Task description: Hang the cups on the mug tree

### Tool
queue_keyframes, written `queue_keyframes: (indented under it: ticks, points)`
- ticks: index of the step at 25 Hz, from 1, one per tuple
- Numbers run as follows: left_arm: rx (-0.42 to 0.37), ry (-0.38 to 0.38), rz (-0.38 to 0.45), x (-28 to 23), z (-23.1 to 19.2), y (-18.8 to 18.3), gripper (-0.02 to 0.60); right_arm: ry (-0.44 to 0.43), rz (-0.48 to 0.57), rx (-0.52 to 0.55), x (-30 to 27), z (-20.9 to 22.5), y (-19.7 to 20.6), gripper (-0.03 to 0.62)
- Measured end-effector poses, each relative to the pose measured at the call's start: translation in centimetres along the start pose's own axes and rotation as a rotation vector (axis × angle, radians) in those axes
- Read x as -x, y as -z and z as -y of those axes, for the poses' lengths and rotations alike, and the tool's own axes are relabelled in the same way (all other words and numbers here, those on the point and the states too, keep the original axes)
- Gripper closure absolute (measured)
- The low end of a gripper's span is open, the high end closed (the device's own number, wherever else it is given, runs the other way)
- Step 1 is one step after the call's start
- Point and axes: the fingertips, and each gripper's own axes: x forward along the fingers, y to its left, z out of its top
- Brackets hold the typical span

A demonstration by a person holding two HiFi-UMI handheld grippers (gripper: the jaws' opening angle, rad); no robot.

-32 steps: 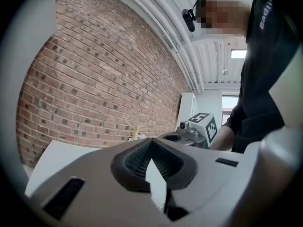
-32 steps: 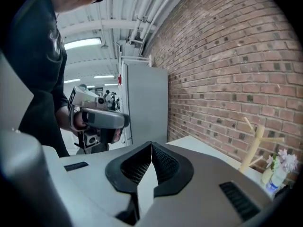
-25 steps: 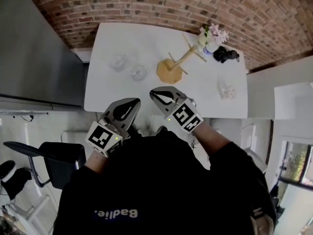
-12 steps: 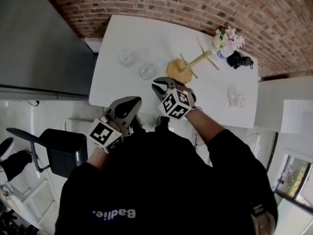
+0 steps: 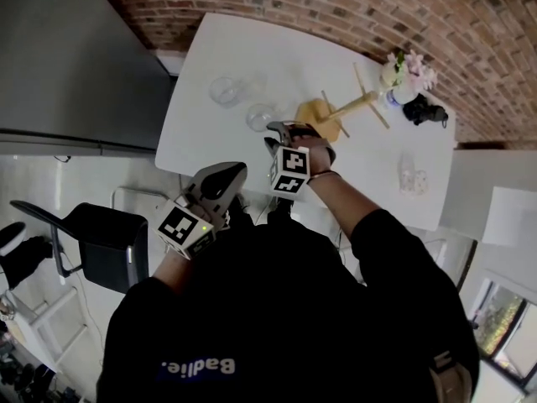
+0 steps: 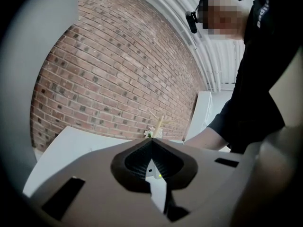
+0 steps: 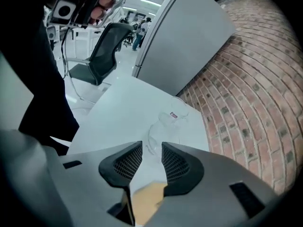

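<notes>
Two clear glass cups (image 5: 225,91) (image 5: 260,117) stand on the white table (image 5: 361,166), left of the wooden mug tree (image 5: 317,112), whose stem leans to the right. My right gripper (image 5: 283,134) hovers just in front of the nearer cup (image 7: 157,130) and the tree's base (image 7: 147,197). Its jaws have just been opening, and nothing is between them (image 7: 147,162). The farther cup (image 7: 178,111) carries a small label. My left gripper (image 5: 225,177) is shut and empty, off the table's near edge; its closed tips (image 6: 151,142) point level at the brick wall.
A vase of flowers (image 5: 406,67) and a black object (image 5: 425,111) sit at the table's far right corner. Another clear glass item (image 5: 413,177) stands near the right edge. A grey cabinet (image 5: 75,57) is on the left, and a black chair (image 5: 101,242) stands below it.
My right gripper has moved forward and down over the table toward the nearer cup, rolling as it went, and its jaws have parted. The left gripper sank slightly and stayed shut.
</notes>
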Motion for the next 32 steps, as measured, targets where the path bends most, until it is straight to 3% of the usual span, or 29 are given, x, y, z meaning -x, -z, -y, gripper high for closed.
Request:
queue_keyframes:
  ticks: [8,14,21,27,32]
  points:
    - [0.011,-0.043,0.011,0.5,-1.3,0.2,0.583,-0.062,-0.048,0.144,-2.6,-0.4,0.0,0.445]
    - [0.031,-0.081,0.011,1.9,-2.1,0.9,0.583,-0.141,-0.121,0.325,-4.7,-1.4,0.8,0.447]
    - [0.037,-0.107,0.019,3.7,-3.2,1.0,0.583,-0.227,-0.193,0.475,-5.9,-2.1,1.2,0.505]
    - [0.037,-0.124,-0.001,4.9,-4.1,0.9,0.583,-0.282,-0.181,0.444,-5.7,-2.8,0.8,0.542]
    - [0.022,-0.120,-0.010,5.3,-4.6,0.7,0.583,-0.295,-0.094,0.277,-4.5,-3.7,-0.5,0.543]
